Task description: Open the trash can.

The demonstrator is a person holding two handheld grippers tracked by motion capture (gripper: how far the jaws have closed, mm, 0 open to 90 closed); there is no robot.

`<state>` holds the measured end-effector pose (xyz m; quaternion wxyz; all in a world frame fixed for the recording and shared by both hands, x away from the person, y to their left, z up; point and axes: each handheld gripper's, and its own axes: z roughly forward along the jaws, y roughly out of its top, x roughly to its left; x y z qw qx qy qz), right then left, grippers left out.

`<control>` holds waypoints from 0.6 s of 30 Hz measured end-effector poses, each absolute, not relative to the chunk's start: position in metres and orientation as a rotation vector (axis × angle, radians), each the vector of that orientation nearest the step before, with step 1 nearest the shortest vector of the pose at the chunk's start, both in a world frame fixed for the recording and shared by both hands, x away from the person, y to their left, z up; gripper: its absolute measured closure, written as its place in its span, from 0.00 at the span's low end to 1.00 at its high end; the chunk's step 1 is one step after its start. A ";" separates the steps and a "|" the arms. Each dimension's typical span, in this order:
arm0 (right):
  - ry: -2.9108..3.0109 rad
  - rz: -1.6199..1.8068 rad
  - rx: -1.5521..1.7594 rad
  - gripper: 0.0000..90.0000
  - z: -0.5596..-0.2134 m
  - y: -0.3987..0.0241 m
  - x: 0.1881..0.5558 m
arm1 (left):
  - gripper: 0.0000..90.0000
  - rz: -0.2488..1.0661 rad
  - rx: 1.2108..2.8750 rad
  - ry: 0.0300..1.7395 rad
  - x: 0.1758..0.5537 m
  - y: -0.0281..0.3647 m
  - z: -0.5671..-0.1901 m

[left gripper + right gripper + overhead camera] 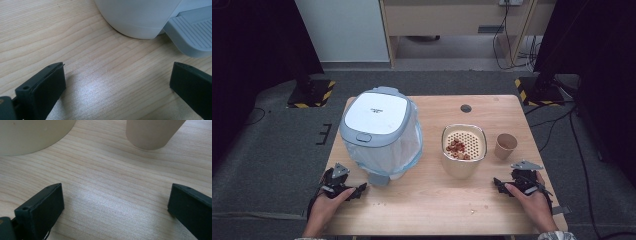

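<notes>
Tongs at rest: I hold left tongs [343, 187] and right tongs [512, 182] gaping, empty, on the worktop [422, 200]. Strainer bowl [464, 150] stands between pedal bin [379, 132] and paper cup [505, 145]; likely start, next an approach.

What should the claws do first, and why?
Probably the left claw should press the grey pedal just ahead of it. The bin has its lid shut, while the strainer bowl holds brownish scraps. Both claws rest open on the table, holding nothing.
</notes>
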<state>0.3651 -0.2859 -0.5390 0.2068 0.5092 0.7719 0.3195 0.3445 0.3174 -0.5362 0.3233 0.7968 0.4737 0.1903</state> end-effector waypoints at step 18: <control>2.151 0.892 1.418 0.01 -0.539 -0.286 0.364 | 0.45 0.513 2.085 1.187 0.328 0.309 -0.512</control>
